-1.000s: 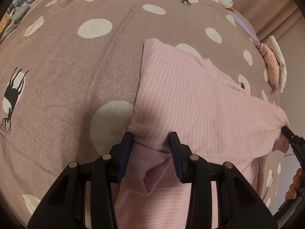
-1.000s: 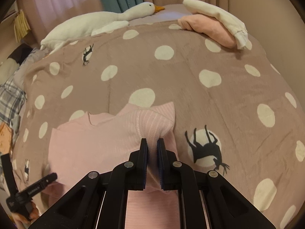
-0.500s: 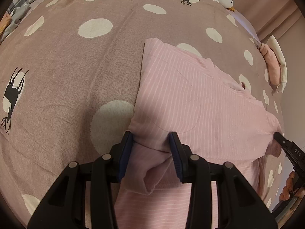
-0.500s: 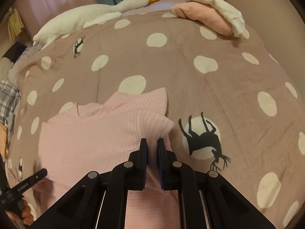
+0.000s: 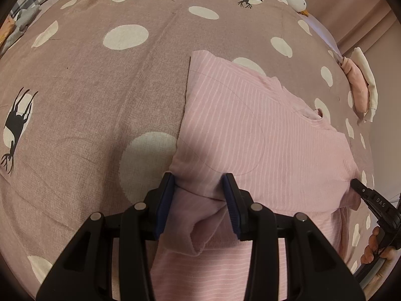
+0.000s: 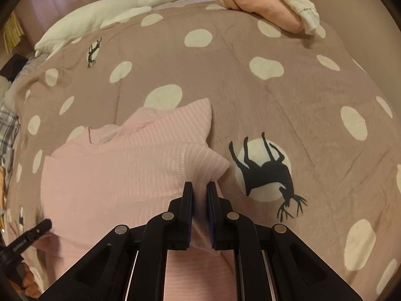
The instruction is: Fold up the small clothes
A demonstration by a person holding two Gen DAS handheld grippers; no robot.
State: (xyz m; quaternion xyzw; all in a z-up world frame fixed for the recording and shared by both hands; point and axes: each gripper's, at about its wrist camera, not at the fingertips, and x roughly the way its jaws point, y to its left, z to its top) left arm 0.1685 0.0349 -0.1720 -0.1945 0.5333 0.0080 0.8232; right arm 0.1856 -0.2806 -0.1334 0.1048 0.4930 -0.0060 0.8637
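Observation:
A small pink striped garment (image 5: 250, 135) lies on the mauve polka-dot bedspread (image 5: 100, 80), its lower part folded up over the rest. My left gripper (image 5: 199, 188) is open, its jaws wide apart around the folded left corner. My right gripper (image 6: 199, 190) is shut on the garment's (image 6: 112, 175) right corner, cloth pinched between the pads. The right gripper's tip (image 5: 361, 188) shows at the garment's right edge in the left wrist view. The left gripper's tip (image 6: 40, 228) shows low left in the right wrist view.
A white goose plush (image 6: 112, 10) lies along the far edge of the bed. Folded pink and cream clothes (image 6: 270, 7) are stacked at the far right corner. Plaid and grey fabric (image 5: 32, 2) lies at the bed's left edge.
My right gripper has moved forward with the pinched corner, laying the fold further over the garment. The left gripper stays open at its corner.

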